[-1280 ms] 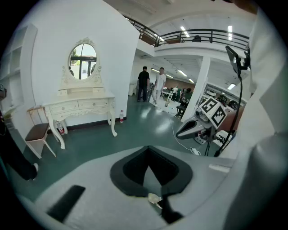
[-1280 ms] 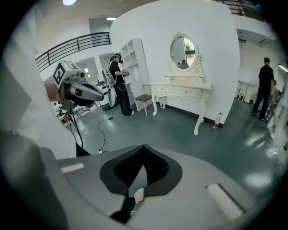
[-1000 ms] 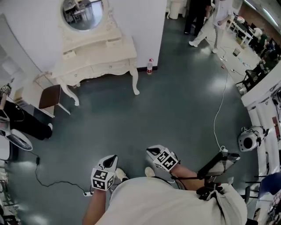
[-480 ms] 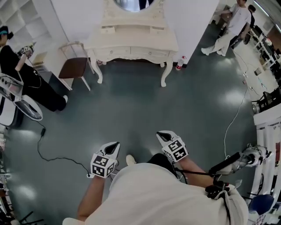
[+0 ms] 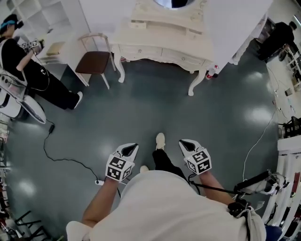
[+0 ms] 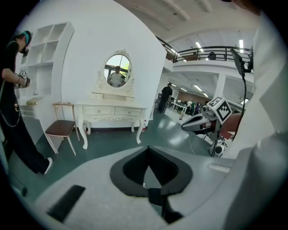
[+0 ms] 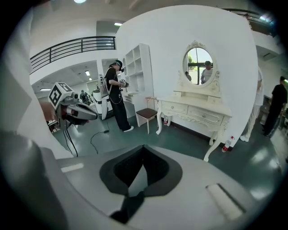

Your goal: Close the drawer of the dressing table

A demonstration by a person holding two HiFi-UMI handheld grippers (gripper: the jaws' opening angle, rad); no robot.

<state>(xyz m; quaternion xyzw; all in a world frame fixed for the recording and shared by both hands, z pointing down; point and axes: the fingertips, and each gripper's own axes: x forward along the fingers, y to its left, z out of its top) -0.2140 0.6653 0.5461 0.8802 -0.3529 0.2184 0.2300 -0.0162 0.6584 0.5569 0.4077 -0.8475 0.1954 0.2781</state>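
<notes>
The cream dressing table [image 5: 164, 40] stands against the white wall at the top of the head view, several steps away across the green floor. Two front drawers [image 5: 181, 57] with small knobs show under its top; from here I cannot tell whether any drawer stands out. Its oval mirror [image 6: 118, 70] shows in the left gripper view. My left gripper [image 5: 130, 149] and right gripper [image 5: 186, 145] are held side by side over the floor, pointing at the table, both shut and empty. Each shows in the other's view: the right gripper [image 6: 198, 125], the left gripper [image 7: 78, 112].
A brown-seated chair [image 5: 94, 61] stands left of the table, and a bottle [image 5: 211, 73] by its right leg. A person in black [image 5: 28, 66] stands at the left near white shelves [image 5: 42, 14]. A cable [image 5: 66, 160] lies on the floor; stands and gear [image 5: 287, 155] line the right.
The person has walked and turned toward the dressing table. It has slid from the upper left to the upper middle of the head view. Both grippers travelled along, still shut.
</notes>
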